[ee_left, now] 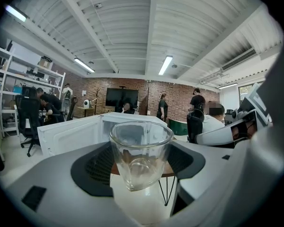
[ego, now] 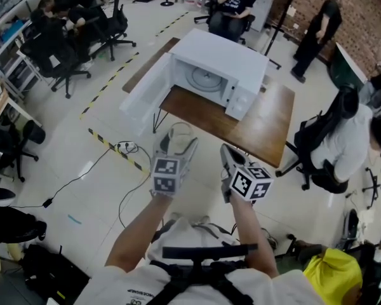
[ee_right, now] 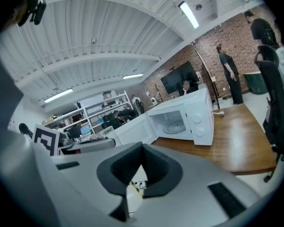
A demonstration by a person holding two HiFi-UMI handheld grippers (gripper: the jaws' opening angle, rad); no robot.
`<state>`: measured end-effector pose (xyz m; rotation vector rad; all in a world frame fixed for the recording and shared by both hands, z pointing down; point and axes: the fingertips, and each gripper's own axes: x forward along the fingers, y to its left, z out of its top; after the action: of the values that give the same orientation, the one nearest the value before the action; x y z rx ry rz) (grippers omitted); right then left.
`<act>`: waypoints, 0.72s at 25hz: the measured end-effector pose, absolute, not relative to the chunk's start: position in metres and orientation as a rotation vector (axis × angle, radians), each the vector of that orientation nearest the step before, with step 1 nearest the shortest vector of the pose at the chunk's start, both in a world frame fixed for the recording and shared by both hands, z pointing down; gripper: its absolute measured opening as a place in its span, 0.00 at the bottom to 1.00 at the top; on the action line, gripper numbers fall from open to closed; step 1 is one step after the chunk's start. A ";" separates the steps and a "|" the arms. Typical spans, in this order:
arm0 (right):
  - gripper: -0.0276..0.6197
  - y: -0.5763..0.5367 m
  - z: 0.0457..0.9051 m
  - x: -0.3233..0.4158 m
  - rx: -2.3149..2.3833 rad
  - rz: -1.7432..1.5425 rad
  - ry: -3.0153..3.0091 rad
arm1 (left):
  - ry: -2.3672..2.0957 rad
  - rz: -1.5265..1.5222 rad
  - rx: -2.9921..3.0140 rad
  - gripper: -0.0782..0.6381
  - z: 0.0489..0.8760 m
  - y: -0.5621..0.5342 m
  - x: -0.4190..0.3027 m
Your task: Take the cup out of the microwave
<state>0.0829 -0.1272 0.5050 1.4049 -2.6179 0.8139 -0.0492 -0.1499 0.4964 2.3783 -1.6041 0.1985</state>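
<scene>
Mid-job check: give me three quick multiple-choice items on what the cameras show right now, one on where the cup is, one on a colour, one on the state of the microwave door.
1. Where is the cup?
A. inside the microwave
B. between the left gripper's jaws
C. in the right gripper

2. What colour is the microwave?
A. white
B. black
C. red

3. How does the microwave door stand?
A. shut
B. swung open
C. taken off

Answers:
1 B: the left gripper view shows the glass cup upright between its jaws, while the right gripper's jaws are together with nothing in them.
2 A: its case and door are white in the head view.
3 B: the door hangs open to the side and only the bare turntable shows inside.
</scene>
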 end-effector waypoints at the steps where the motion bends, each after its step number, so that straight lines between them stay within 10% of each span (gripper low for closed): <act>1: 0.05 -0.126 0.504 0.084 1.403 0.806 -2.621 | -1.603 0.198 2.379 0.60 0.496 -0.150 -0.047; 18: 0.05 -0.120 0.494 0.095 1.426 0.807 -2.633 | -1.569 0.198 2.409 0.60 0.490 -0.147 -0.029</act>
<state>0.0948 -0.1196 0.4944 1.4265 -2.6332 0.8071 -0.0293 -0.1467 0.4901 2.4089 -1.5685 0.1980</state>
